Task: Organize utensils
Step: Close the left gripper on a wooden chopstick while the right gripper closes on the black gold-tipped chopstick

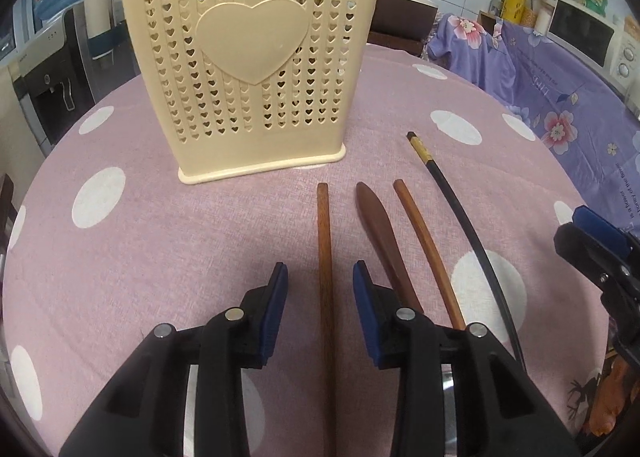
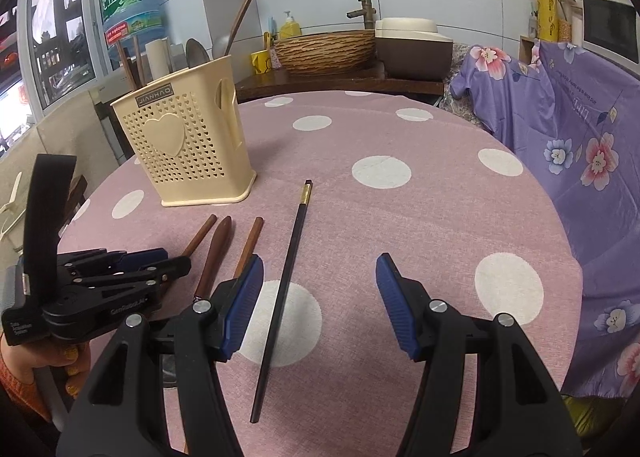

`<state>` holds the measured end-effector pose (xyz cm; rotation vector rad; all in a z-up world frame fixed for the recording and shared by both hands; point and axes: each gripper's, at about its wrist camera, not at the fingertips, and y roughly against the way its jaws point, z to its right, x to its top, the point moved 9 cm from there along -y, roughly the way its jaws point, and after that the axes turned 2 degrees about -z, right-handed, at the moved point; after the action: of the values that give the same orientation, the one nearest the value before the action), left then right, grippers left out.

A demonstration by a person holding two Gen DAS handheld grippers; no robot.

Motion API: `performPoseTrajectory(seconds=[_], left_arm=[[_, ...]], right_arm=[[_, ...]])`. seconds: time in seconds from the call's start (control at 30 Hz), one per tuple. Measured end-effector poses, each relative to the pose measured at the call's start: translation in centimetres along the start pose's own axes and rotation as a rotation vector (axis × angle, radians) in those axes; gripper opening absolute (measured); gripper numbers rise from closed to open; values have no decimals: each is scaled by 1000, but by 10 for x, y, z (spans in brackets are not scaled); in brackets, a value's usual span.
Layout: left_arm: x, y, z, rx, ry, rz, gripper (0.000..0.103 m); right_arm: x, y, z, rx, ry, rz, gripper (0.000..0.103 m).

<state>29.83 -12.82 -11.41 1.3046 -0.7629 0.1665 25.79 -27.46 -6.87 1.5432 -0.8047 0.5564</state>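
A cream perforated utensil holder with a heart stands on the pink dotted table; it also shows in the right wrist view with utensils inside. Four utensils lie side by side in front of it: a brown wooden chopstick, a dark wooden handle, another brown chopstick and a black chopstick with a gold band. My left gripper is open, its pads either side of the first brown chopstick. My right gripper is open above the black chopstick.
The round table has a purple flowered cloth draped at its right. Behind stand a wicker basin, a brown appliance, a water bottle and a microwave. The right gripper shows at the right edge of the left wrist view.
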Motion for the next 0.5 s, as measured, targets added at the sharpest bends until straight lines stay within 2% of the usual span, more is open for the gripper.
performPoseTrajectory(seconds=[0.1,0.17,0.2,0.23,0.3,0.4,0.5], left_arm=[[4,-3,0,17,-26,3,32],[8,-6,-3,44,-29,5,21],[9,-6,-7,56,-28,5,12],[9,-7,-10,58,-23,5,9],[9,-5,-17,36,3,-2,9],[4,-1,-29,45,21,-4,9],[1,2,-37,41,47,-3,9]], right_arm=[[1,-3,-2,7,2,-9,59],[3,-7,-5,13,9,-26,59],[5,-9,-7,18,10,-34,59],[6,-11,-8,26,13,-47,59],[10,-19,-12,36,26,-75,59],[17,-35,-18,31,49,-116,57],[22,-56,-25,47,45,-168,50]])
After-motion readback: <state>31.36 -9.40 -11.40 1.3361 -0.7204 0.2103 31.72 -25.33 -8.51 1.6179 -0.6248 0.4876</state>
